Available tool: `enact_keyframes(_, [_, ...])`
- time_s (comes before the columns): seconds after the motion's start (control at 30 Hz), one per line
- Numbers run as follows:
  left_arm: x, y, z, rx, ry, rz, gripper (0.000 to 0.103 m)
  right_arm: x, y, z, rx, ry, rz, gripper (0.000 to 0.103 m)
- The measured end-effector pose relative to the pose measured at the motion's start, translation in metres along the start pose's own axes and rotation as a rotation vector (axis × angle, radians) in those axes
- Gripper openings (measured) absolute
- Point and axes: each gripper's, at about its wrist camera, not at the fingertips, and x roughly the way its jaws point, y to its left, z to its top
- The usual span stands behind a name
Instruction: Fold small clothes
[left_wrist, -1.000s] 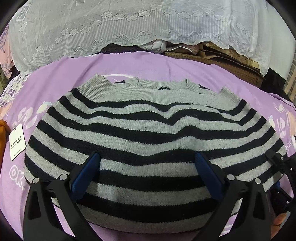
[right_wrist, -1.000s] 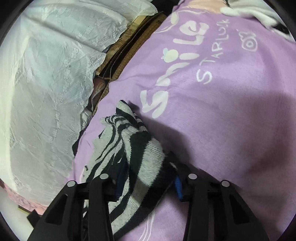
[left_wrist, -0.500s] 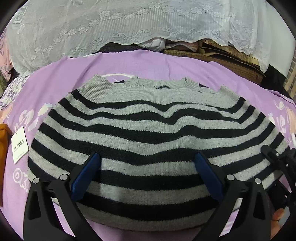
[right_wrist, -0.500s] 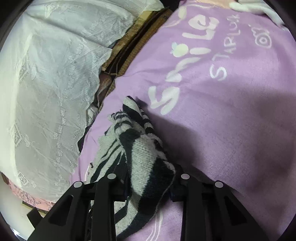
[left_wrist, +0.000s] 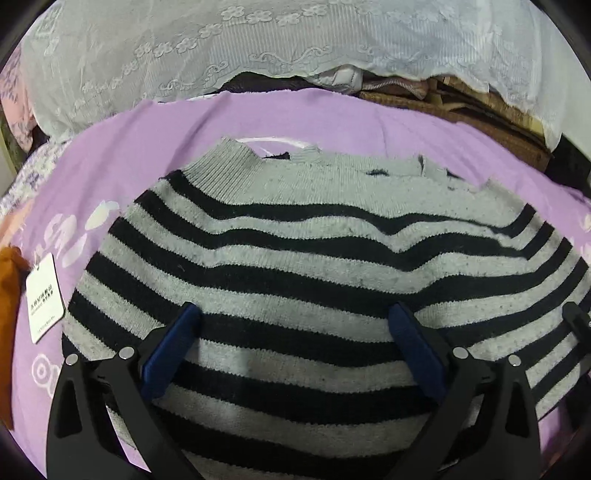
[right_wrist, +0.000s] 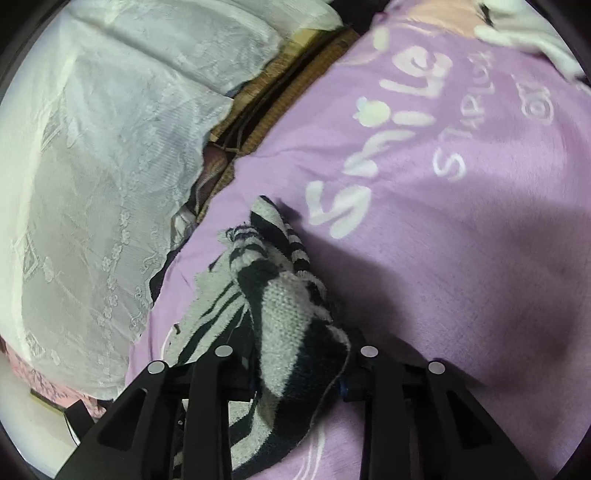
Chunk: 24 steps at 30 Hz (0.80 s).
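Since the earlier frame the right gripper (right_wrist: 295, 369) has drawn closer over the striped sweater (left_wrist: 314, 280) — it clamps a bunched edge. The left gripper (left_wrist: 295, 325) hangs wide open above the sweater, spread flat on the purple blanket (left_wrist: 332, 122). A white tag (left_wrist: 44, 295) lies left; lace cloth (left_wrist: 258, 40) behind.

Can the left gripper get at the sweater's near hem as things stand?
Probably yes: the left gripper hangs open over the striped sweater, nothing lying between its fingers and the knit.
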Motion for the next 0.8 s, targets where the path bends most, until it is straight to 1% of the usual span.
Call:
enact_keyframes(0.1, [-0.011, 0.007, -0.001, -0.040, -0.013, -0.042, 0.099, -0.008, 0.011, -0.001, -0.054, -0.026, 0.012, 0.029])
enact_keyframes(0.13, [-0.017, 0.008, 0.001, -0.055, -0.017, -0.066, 0.099, -0.010, 0.016, -0.001, -0.076, -0.038, 0.014, 0.029])
enact_keyframes(0.23, [-0.021, -0.004, 0.009, -0.050, -0.002, -0.118, 0.099, -0.017, 0.026, -0.003, -0.132, -0.062, 0.016, 0.029])
enact_keyframes(0.4, [-0.001, -0.044, 0.030, 0.040, 0.082, -0.119, 0.099, -0.022, 0.033, -0.005, -0.171, -0.076, 0.021, 0.029])
enact_keyframes(0.5, [0.009, -0.065, 0.048, 0.094, 0.097, -0.116, 0.099, -0.023, 0.035, -0.005, -0.176, -0.074, 0.029, 0.029])
enact_keyframes(0.6, [0.020, -0.082, 0.064, 0.143, 0.119, -0.099, 0.099, -0.026, 0.043, -0.009, -0.219, -0.080, 0.041, 0.028])
enact_keyframes(0.7, [0.027, -0.088, 0.075, 0.163, 0.128, -0.093, 0.099, -0.031, 0.055, -0.013, -0.273, -0.089, 0.068, 0.028])
enact_keyframes(0.8, [0.032, -0.086, 0.082, 0.169, 0.153, -0.106, 0.099, -0.037, 0.068, -0.020, -0.332, -0.090, 0.097, 0.028])
